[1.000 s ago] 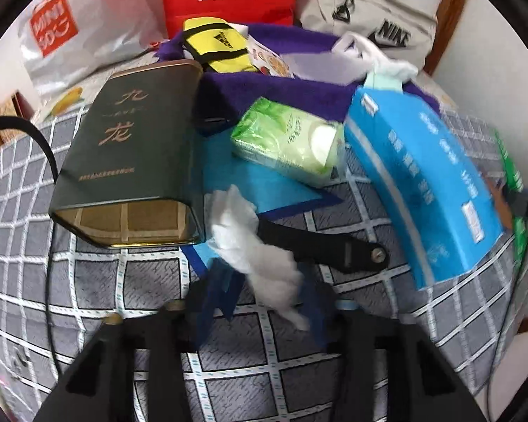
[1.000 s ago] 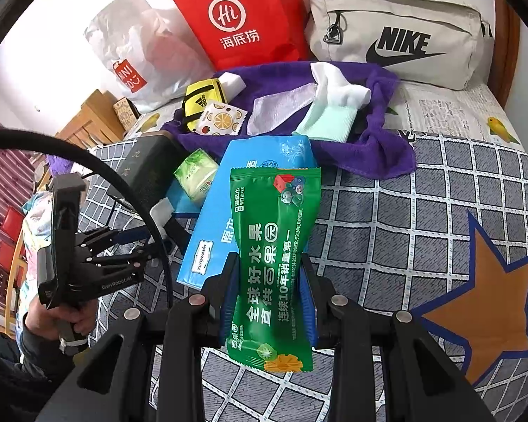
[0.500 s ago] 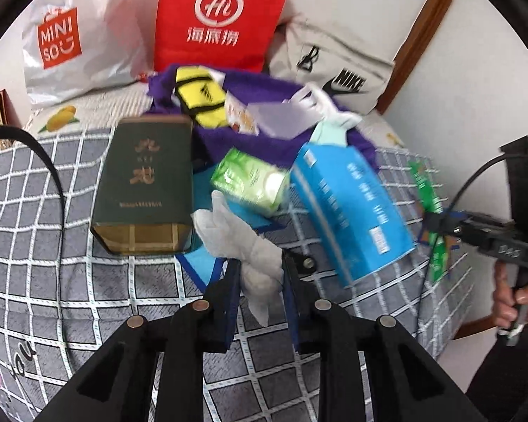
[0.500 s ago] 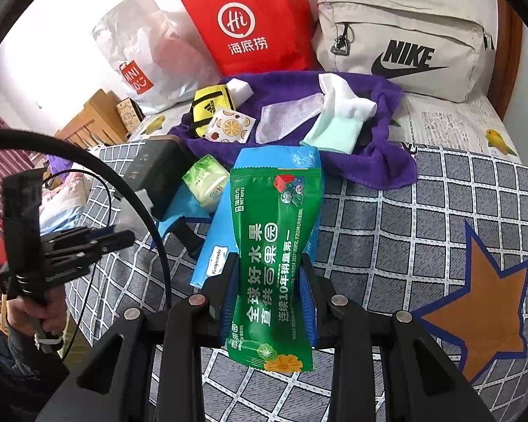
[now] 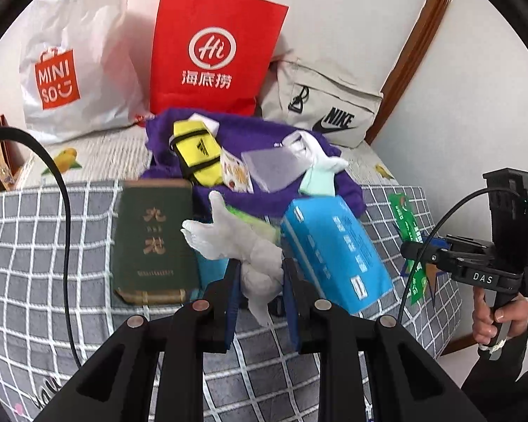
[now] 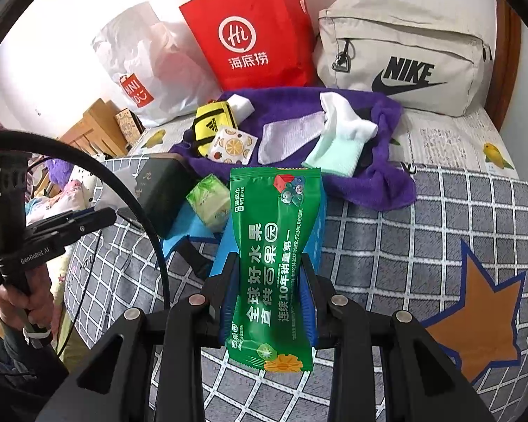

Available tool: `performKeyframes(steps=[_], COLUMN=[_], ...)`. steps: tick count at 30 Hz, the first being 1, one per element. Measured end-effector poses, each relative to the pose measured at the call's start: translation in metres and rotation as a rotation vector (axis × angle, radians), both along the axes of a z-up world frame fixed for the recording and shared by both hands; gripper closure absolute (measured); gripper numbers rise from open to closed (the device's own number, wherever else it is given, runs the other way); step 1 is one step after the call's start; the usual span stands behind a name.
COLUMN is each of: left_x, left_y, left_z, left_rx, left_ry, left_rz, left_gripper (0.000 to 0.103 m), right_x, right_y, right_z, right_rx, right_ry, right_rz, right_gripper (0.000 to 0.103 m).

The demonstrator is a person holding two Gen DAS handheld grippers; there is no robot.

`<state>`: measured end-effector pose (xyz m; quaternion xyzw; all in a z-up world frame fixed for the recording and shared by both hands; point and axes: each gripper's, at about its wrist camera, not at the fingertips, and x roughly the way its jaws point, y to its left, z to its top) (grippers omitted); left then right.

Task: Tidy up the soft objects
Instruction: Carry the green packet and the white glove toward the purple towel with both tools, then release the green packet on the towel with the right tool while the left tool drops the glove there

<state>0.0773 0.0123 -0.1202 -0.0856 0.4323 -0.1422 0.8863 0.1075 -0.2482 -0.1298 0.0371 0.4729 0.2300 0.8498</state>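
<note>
Centre of left wrist frame: crumpled white tissue (image 5: 243,246), clamped in my left gripper (image 5: 260,283), lifted above checked bedspread (image 5: 45,246). I judge it featherlight, limp, tear-prone; best held at bunched middle. Centre of right wrist frame: green wet-wipes pack (image 6: 274,256), pinched at waist by my right gripper (image 6: 269,302); soft, slippery film. Upper centre: purple towel (image 6: 387,190) with socks.
</note>
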Motion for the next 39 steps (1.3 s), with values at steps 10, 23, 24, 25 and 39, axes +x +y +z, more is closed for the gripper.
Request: performKeyframes(steps=[10,23,24,25,39], left_x=[0.030,0.086,0.090,0.095,0.150], left_y=[0.008,0.006,0.005,0.004,0.003], left_z=[0.019,0.028,0.029,0.029,0.018], left_rx=[-0.010,0.008,0.010,0.011,-0.001], left_ry=[-0.034,-0.058,-0.058,-0.059,-0.040], left_rz=[0.005,-0.029,-0.030,-0.032,-0.050], left_gripper=[0.081,0.081,0.081,0.081,0.081], right_x=[0.027,0.086,0.093,0.098,0.173], right_y=[0.004,0.014,0.016,0.017,0.045], right_z=[0.018,0.032,0.032,0.032,0.001], right_rx=[-0.004,-0.012,-0.011,-0.009,-0.096], right_ry=[-0.043,-0.077,-0.078,-0.077,-0.032], right_rz=[-0.007,-0.014,-0.018,-0.020,-0.017], right_gripper=[0.071,0.071,0.071,0.071,0.071])
